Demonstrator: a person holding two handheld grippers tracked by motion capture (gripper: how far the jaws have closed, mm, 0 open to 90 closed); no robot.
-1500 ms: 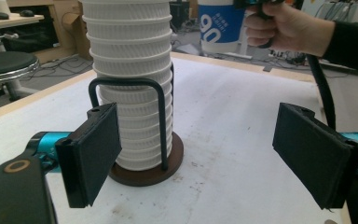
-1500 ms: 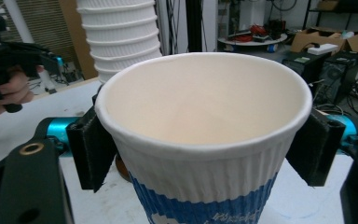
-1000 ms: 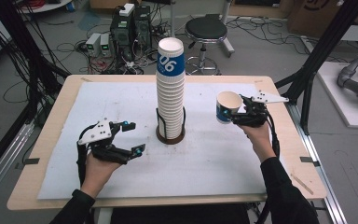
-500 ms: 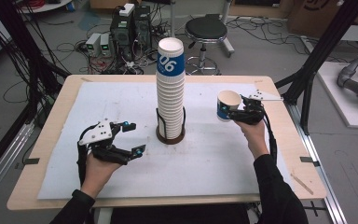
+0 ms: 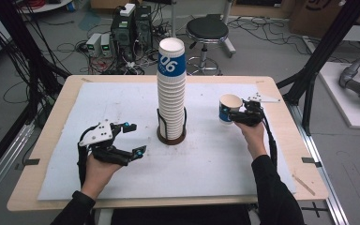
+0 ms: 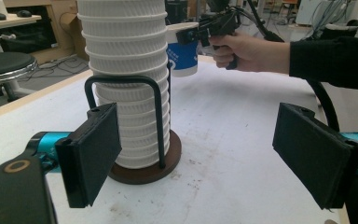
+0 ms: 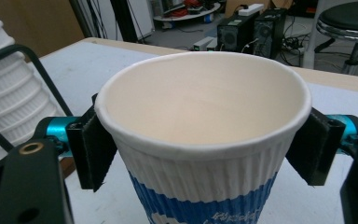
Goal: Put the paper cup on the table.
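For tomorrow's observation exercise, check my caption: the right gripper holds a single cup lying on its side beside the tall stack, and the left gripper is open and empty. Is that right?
One detail is wrong: the cup is upright, mouth up, not on its side, as the right gripper view shows. The right gripper does hold it beside the stack, and the left gripper is open and empty.

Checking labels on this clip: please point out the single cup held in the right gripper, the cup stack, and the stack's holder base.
single cup [image 7: 200, 182]: right gripper view, on its ribbed white wall.
cup stack [image 5: 171, 93]: high view, on the ribbed middle of the column.
holder base [image 6: 144, 170]: left gripper view, on the brown disc's front rim.
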